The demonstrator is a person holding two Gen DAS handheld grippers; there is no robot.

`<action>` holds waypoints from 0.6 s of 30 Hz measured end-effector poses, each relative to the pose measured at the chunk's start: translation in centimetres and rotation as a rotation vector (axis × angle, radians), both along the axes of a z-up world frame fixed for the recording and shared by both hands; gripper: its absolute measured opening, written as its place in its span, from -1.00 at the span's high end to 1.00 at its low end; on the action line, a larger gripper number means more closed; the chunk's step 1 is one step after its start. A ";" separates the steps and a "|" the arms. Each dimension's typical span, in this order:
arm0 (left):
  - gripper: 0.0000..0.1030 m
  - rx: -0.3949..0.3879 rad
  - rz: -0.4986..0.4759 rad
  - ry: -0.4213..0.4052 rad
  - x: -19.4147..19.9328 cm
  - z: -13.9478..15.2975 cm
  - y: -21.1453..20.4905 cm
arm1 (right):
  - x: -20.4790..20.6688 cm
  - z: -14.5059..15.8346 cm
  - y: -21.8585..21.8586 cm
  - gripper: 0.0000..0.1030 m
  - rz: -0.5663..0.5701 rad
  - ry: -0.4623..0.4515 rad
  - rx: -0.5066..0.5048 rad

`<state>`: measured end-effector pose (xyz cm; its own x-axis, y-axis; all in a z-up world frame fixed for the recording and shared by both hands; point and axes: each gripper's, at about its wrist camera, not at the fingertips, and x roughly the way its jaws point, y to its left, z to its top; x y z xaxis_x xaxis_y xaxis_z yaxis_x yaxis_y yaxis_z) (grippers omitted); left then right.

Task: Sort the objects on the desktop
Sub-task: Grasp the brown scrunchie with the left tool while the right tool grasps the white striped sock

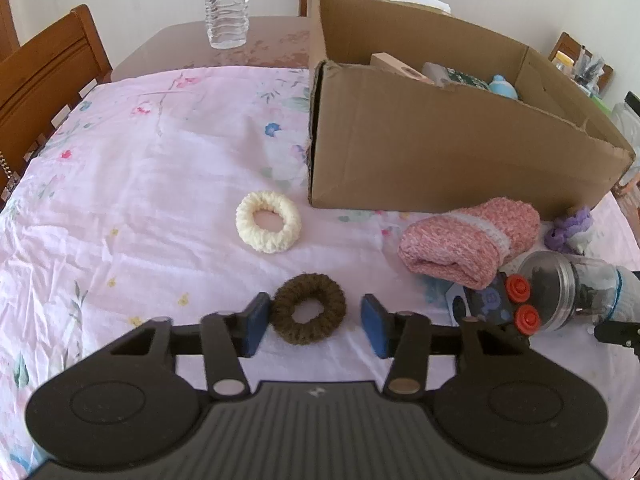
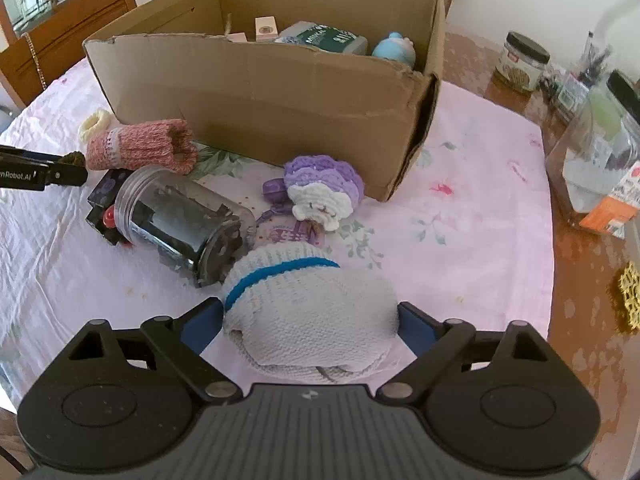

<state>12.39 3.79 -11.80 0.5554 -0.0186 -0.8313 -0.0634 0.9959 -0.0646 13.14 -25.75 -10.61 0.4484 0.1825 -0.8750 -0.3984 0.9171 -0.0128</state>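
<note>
My left gripper (image 1: 315, 328) is open low over the pink cloth, with a brown knitted scrunchie (image 1: 308, 314) between its blue pads. The left pad (image 1: 256, 326) touches the scrunchie; the right pad stands a little apart from it. In the right wrist view my right gripper (image 2: 308, 326) is open around a white knitted piece with a blue band (image 2: 308, 300). That piece lies on the cloth, and the pads sit close at both its sides. A cardboard box (image 1: 420, 152) with several things inside stands behind.
A cream scrunchie (image 1: 268, 222), a pink knitted sleeve (image 1: 468, 236), a clear jar on its side (image 2: 180, 220), a black toy with red buttons (image 1: 500, 300) and a purple crocheted doll (image 2: 320, 188) lie before the box. A water bottle (image 1: 226, 4) and chairs stand behind. Jars (image 2: 520, 62) crowd the right edge.
</note>
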 end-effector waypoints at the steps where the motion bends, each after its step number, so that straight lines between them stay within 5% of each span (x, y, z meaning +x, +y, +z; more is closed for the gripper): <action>1: 0.20 0.000 0.004 0.000 0.0 0.0 0.1 | 0.0 0.0 0.0 -0.79 -0.002 -0.001 -0.002; 6: 0.26 -0.014 0.007 -0.004 -0.2 0.2 0.5 | -0.3 0.6 0.0 -0.64 -0.009 -0.014 -0.010; 18: 0.26 -0.025 -0.095 -0.016 -1.7 3.2 0.0 | -1.6 3.8 -0.5 -0.63 -0.027 -0.082 0.008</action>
